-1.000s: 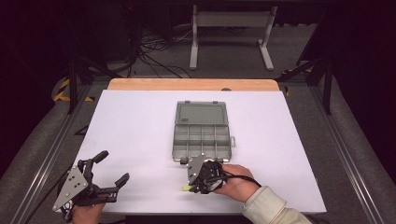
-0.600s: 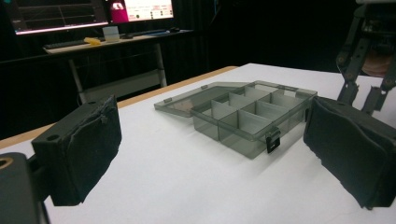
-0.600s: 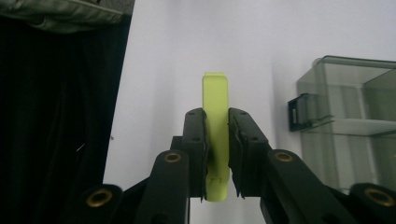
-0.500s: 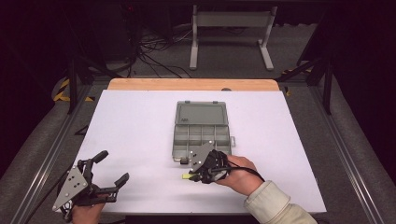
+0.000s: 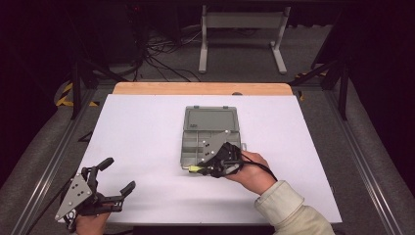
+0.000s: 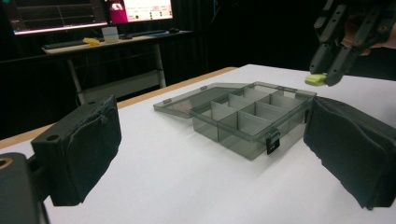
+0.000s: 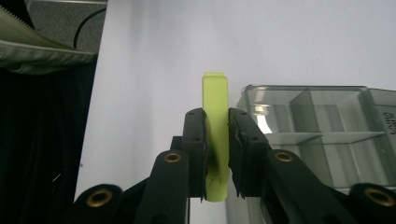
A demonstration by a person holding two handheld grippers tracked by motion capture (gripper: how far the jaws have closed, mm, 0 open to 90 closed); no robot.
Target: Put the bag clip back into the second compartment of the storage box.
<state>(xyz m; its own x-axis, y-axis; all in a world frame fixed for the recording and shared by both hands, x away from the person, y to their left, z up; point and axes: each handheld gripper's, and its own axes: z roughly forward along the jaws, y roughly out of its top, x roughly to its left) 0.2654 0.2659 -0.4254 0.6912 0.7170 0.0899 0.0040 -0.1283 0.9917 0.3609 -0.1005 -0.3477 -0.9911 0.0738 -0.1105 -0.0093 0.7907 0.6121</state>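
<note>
A grey see-through compartment box point(image 5: 209, 137) lies open in the middle of the white table, its lid flat on the far side. My right gripper point(image 5: 201, 169) hovers over the box's near left corner, shut on a small yellow-green piece point(image 5: 195, 169). In the right gripper view the yellow-green piece point(image 7: 216, 121) stands clamped between the two black pads point(image 7: 196, 140), with the box point(image 7: 322, 126) just to its right. My left gripper point(image 5: 117, 178) rests at the table's near left corner, jaws wide open and nothing between them. From the left gripper view, the box point(image 6: 247, 116) sits ahead and the right gripper point(image 6: 320, 79) hangs above it.
The white table point(image 5: 147, 132) has a wooden strip along its far edge point(image 5: 200, 88). Behind it stand a metal frame point(image 5: 242, 34) and loose cables on a dark floor. Metal rails run along both sides of the table.
My right gripper has risen off the table with the yellow-green piece and moved toward the box's near left corner. The left gripper has stayed put.
</note>
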